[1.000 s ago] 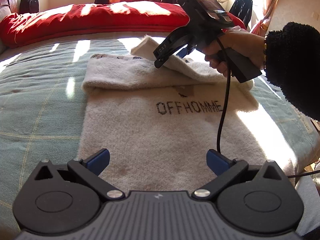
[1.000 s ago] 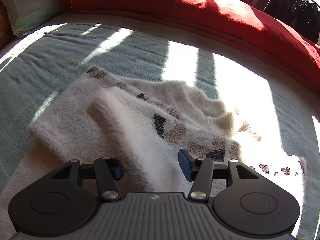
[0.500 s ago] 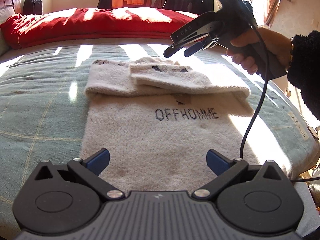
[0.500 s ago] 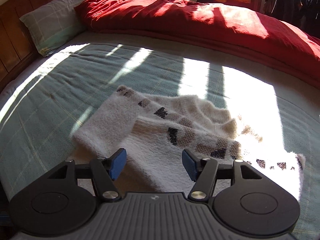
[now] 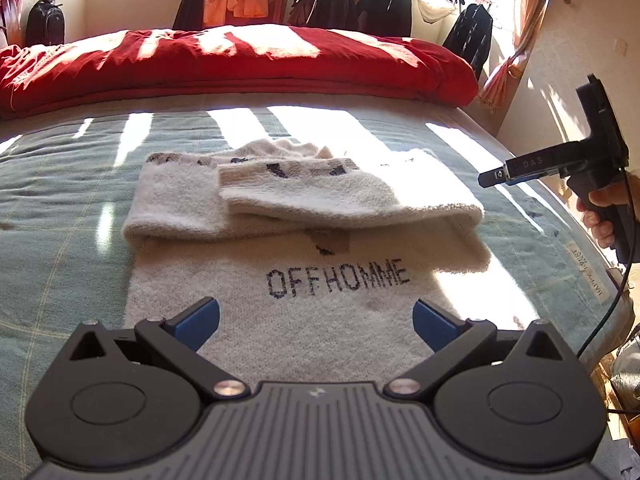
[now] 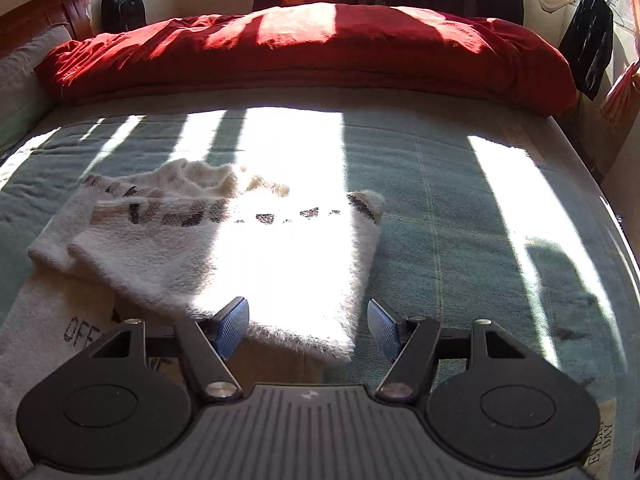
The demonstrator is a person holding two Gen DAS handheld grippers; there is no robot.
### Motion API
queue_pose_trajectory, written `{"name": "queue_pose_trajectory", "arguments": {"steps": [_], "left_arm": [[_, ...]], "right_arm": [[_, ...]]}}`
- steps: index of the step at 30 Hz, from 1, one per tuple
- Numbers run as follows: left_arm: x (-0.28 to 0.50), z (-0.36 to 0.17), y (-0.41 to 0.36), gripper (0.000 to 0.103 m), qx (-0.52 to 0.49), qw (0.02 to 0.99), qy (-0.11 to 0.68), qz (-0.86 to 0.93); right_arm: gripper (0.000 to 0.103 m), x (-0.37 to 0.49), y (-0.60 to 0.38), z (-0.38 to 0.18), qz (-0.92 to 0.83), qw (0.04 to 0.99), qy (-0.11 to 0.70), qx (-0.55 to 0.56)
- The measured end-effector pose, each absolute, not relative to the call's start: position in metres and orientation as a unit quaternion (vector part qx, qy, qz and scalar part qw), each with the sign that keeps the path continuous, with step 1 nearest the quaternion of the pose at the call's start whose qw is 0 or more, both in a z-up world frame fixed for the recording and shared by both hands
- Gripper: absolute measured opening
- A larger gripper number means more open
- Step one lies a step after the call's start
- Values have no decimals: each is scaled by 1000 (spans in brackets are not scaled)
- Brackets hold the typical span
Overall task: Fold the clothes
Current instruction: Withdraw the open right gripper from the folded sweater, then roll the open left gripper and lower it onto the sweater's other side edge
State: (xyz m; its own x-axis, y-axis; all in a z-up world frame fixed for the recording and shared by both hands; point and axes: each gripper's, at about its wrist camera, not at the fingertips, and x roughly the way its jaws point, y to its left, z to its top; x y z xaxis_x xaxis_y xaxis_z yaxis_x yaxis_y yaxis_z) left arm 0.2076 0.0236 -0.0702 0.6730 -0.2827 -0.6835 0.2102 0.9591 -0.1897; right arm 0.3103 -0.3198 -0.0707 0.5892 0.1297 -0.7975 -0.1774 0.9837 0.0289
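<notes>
sweater on the bed, both your grippers empty

sweater (image 5: 304, 304), cream knit with "offhomme" lettered across it, lies flat on the green bedspread (image 5: 60, 248). both sleeves (image 5: 320, 196) are folded across its upper part, one lying over the other. your left gripper (image 5: 316, 322) hovers above the sweater's near portion, blue pads spread wide, nothing between them. your right gripper (image 6: 308, 328) is spread too and holds nothing; it hangs over the near edge of the folded sleeve. in the left wrist view you see it off to the sweater's right, held in your hand (image 5: 604, 216), clear of the fabric. a red duvet (image 5: 240, 64) is bunched along the far side of the bed.
</notes>
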Motion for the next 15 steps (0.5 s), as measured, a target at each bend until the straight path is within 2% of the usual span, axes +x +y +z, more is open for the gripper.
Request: {"name": "queue_pose_trajectory", "arguments": {"steps": [8,15], "left_arm": [[274,-71,-17,102,-46,912,375,-160],[336,-97,-39,102,-57,907,388,-156]], "right_arm": [[70,292,-343,-130,90,886,455,-18],[68,307,-339,-140,84,913,399,-8]]}}
